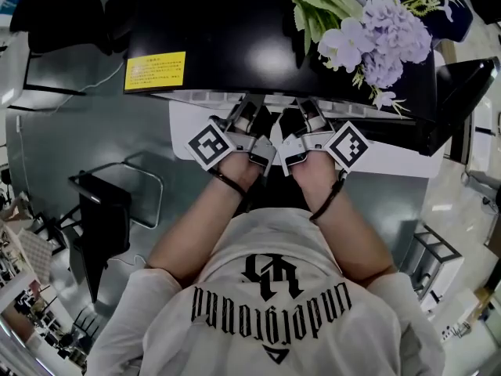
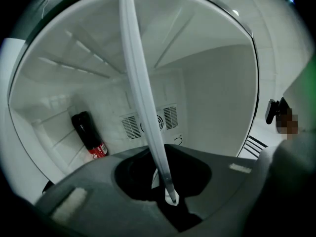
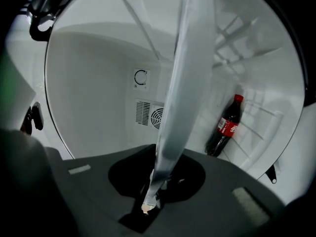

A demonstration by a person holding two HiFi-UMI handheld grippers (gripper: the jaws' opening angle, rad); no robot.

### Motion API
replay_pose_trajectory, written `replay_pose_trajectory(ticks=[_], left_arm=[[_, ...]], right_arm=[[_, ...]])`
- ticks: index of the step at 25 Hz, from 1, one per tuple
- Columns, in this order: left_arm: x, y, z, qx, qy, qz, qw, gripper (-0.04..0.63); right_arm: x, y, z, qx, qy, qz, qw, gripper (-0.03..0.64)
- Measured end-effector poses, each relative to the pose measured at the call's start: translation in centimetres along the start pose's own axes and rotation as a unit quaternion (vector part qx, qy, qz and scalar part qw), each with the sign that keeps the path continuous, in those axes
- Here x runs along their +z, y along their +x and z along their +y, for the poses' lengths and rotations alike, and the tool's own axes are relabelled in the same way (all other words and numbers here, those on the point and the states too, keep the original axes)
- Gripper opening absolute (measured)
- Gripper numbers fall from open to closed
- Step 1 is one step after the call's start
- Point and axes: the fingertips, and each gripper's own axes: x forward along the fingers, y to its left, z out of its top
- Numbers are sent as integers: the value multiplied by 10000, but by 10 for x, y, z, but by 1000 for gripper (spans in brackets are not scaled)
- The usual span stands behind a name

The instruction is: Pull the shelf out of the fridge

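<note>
Your left gripper (image 2: 170, 195) and right gripper (image 3: 149, 201) are both pinched tight on the front edge of the clear shelf (image 3: 183, 93), side by side at the fridge (image 1: 235, 45) mouth. The shelf runs back inside. Deeper in there's a cola bottle (image 3: 226, 126), near the back-wall vent grille (image 3: 148, 113).
</note>
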Motion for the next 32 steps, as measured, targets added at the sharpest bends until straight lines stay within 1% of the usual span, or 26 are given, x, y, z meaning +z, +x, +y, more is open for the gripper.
replay_pose_trajectory(ticks=[5,9,14,22,32], left_arm=[[-8,-16,-3,10,-7,52,10000,48],[-14,-32,-5,-12,-103,58,9999,44],[-24,-48,-5,-12,-101,133,9999,44],[-40,-77,-13,-34,-245,193,9995,41],[-59,-115,-20,-147,-329,327,9988,38]], right_arm=[[-9,-15,1,-30,-26,-51,10000,37],[-22,-28,2,-44,-72,-62,9999,37],[-31,-44,1,-44,-110,-109,9999,37],[-50,-73,4,-143,-175,-128,9997,37],[-77,-109,7,-147,-184,-273,9993,37]])
